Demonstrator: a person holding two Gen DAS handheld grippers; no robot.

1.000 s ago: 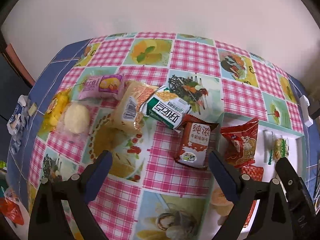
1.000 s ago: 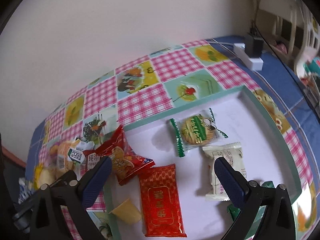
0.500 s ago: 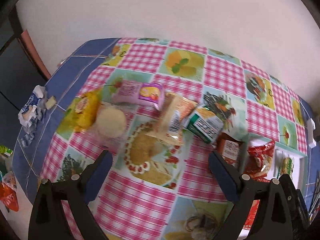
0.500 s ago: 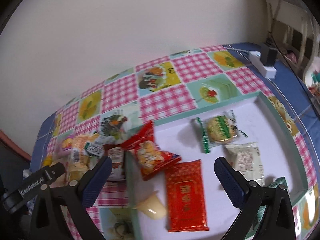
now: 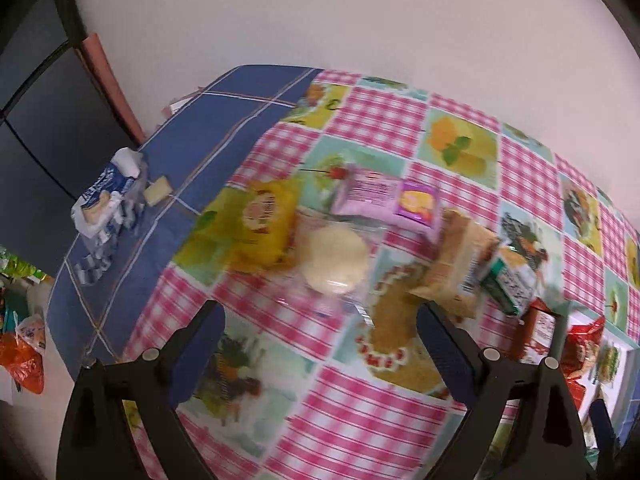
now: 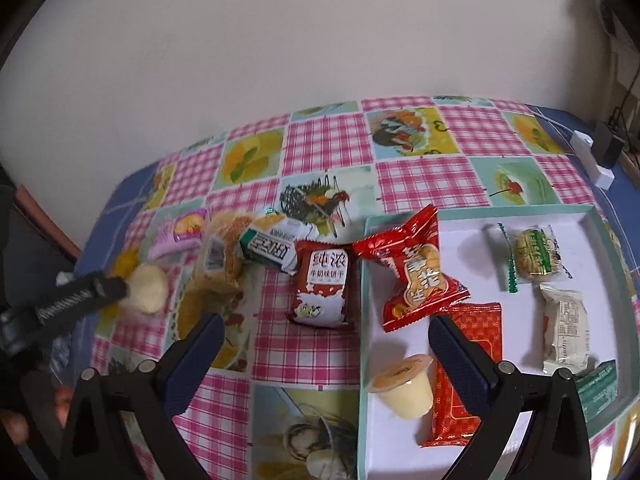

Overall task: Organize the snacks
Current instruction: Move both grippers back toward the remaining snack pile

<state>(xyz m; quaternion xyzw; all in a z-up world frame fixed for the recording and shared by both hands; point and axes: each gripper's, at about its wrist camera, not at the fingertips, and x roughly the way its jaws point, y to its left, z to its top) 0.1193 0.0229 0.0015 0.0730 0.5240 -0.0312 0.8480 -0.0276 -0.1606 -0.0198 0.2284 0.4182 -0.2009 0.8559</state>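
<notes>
My left gripper (image 5: 320, 326) is open and empty, hovering over the checked tablecloth just short of a round pale cake in clear wrap (image 5: 334, 260). Beside the cake lie a yellow packet (image 5: 262, 228), a pink-purple packet (image 5: 390, 200), a tan bread packet (image 5: 456, 264) and a green-white packet (image 5: 510, 284). My right gripper (image 6: 324, 340) is open and empty, above the table between a brown-red biscuit packet (image 6: 322, 288) and the white tray (image 6: 600, 240). The tray holds a red snack bag (image 6: 416, 270), a red flat packet (image 6: 464, 364), a jelly cup (image 6: 404, 384) and several other snacks. The left gripper (image 6: 76, 296) shows at the left of the right wrist view.
A crumpled blue-white wrapper (image 5: 106, 196) lies on the blue cloth border at the left table edge. A white power strip with a black plug (image 6: 598, 152) sits at the far right. A wall runs behind the table. A hand (image 6: 24, 420) shows at the lower left.
My left gripper has swung left, from the brown-red packet toward the round cake and yellow packet. The right gripper has also shifted left, bringing the loose snacks into its view. Both stay open.
</notes>
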